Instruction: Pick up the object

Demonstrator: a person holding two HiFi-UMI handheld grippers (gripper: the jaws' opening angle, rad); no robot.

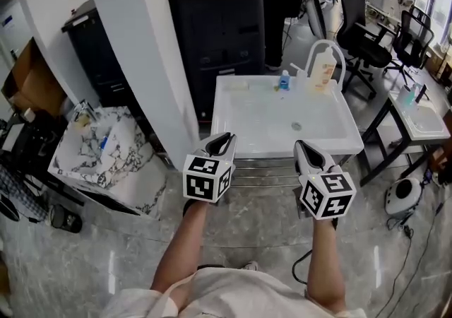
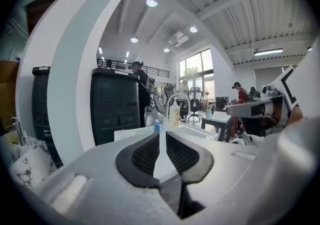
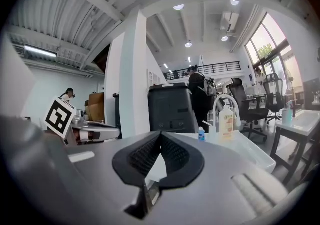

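A white basin [image 1: 244, 134] stands in front of me. On its far rim are a small blue bottle [image 1: 284, 83] and a pale pump bottle [image 1: 325, 69] under a white arched tap [image 1: 344, 55]. My left gripper [image 1: 226, 138] hovers at the basin's near edge with only a narrow slit between its pads and nothing in it. The right gripper [image 1: 302, 145] hovers beside it, fingertips together and empty. In the left gripper view the left gripper [image 2: 161, 136] points at the blue bottle [image 2: 157, 126]. In the right gripper view the right gripper [image 3: 160, 135] has the blue bottle [image 3: 201, 134] to its right.
A white pillar [image 1: 141, 41] and a black cabinet [image 1: 219, 27] stand behind the basin. A marble-patterned basin [image 1: 106, 161] sits at the left. At the right are a second white table [image 1: 424, 117], office chairs [image 1: 367, 23] and a round device [image 1: 404, 196] on the floor.
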